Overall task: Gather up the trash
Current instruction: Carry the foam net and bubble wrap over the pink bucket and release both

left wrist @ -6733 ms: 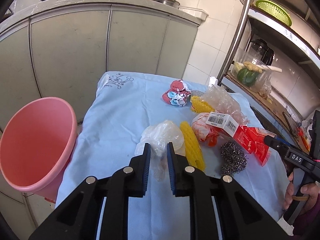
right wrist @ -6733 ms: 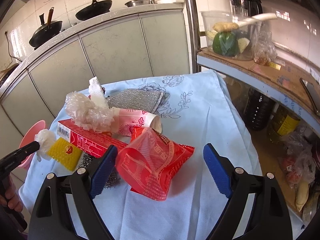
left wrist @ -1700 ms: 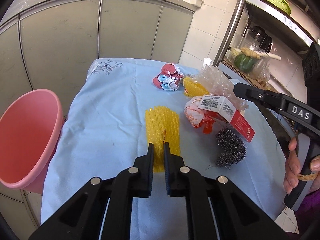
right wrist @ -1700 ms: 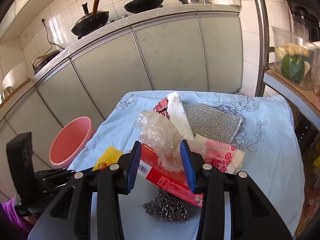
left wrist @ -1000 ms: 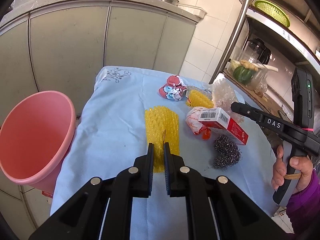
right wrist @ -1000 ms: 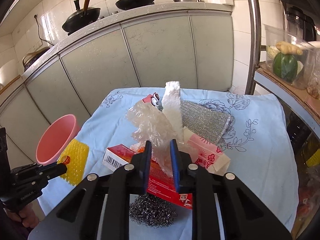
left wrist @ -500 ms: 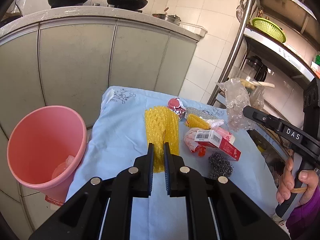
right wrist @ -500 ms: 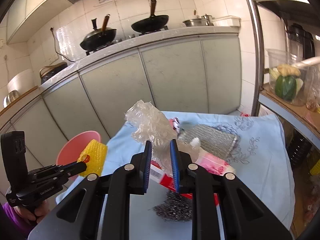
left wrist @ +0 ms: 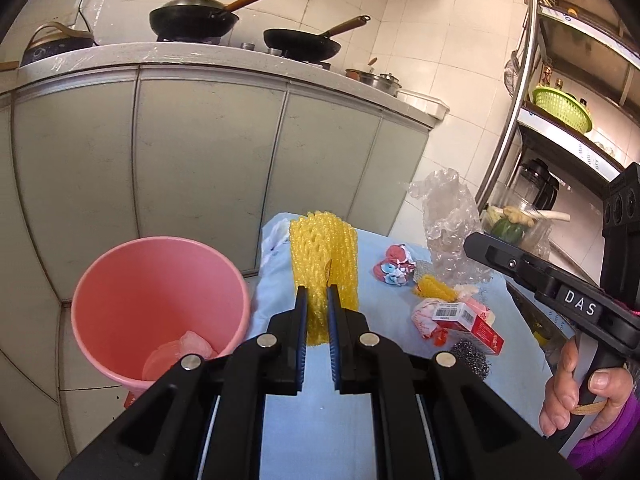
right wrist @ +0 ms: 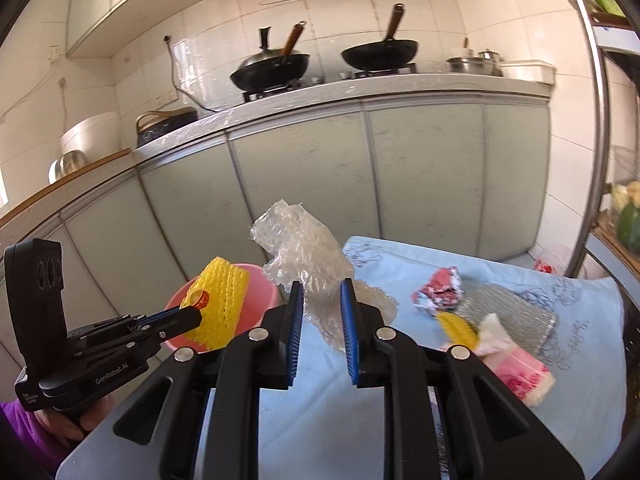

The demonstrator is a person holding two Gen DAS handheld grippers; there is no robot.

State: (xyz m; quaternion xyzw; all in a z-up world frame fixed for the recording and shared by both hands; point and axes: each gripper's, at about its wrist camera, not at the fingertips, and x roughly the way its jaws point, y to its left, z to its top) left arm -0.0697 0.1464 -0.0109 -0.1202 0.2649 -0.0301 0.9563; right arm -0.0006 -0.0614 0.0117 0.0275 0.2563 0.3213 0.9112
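Yellow foam net clamped in left gripper; bubble wrap in right gripper

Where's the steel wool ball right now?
Left wrist view, lower right: the steel wool ball lies on the blue tablecloth at its near right edge, just in front of the red box.

A yellow foam net and crumpled clear bubble wrap hang lifted above the table beside the pink bin

Yellow foam net, pink bucket, pale blue flower-printed tablecloth, clear bubble wrap.
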